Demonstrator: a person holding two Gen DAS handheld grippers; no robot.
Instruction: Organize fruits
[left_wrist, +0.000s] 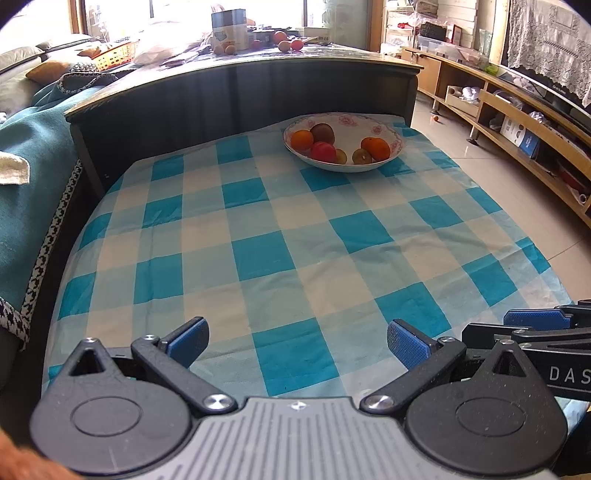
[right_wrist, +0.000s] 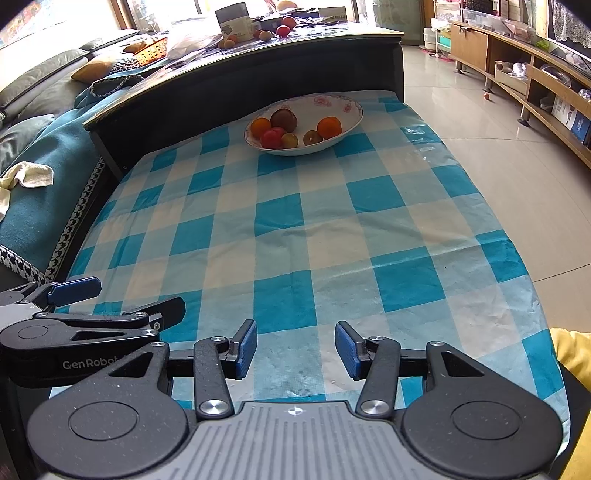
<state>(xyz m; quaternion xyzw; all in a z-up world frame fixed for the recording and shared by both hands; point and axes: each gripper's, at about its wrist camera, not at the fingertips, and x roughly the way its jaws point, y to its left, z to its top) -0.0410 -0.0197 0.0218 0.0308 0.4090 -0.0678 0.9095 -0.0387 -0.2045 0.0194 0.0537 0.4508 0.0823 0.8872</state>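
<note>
Both claws idle at the near edge of the tabletop (left_wrist: 280, 236), nothing held. Left claw (left_wrist: 297, 343): fingers spread wide, empty. Right claw (right_wrist: 295, 349): fingers apart too, narrower gap, empty. They sit side by side, each one's blue pads visible at the edge of the other's view.

Fruit is all in the white floral bowl (left_wrist: 373, 127), well ahead of both claws, at the far end of the checkered cloth (right_wrist: 332, 236), hard up against the dark raised cabinet edge (left_wrist: 236, 85). From the left claw it's ahead and slightly right; from the right claw, ahead and slightly left.

Contents:
- two oranges (left_wrist: 302, 139) (left_wrist: 376, 148)
- a dark brown round fruit (left_wrist: 322, 133), at the back
- a red fruit (left_wrist: 323, 151), at the front
- two small yellow-brown ones (left_wrist: 361, 156) (right_wrist: 290, 139)

Everything touches or nearly touches inside the bowl, so it reads as already gathered; the cloth between claws and bowl carries nothing else.

My read: open fingers and the pulled-back stance mean either rest after the last drop or the start of a reach. Can't tell which.

More fruit (right_wrist: 283, 30) sits on the higher cabinet top beyond, unclear if in scope.
</note>
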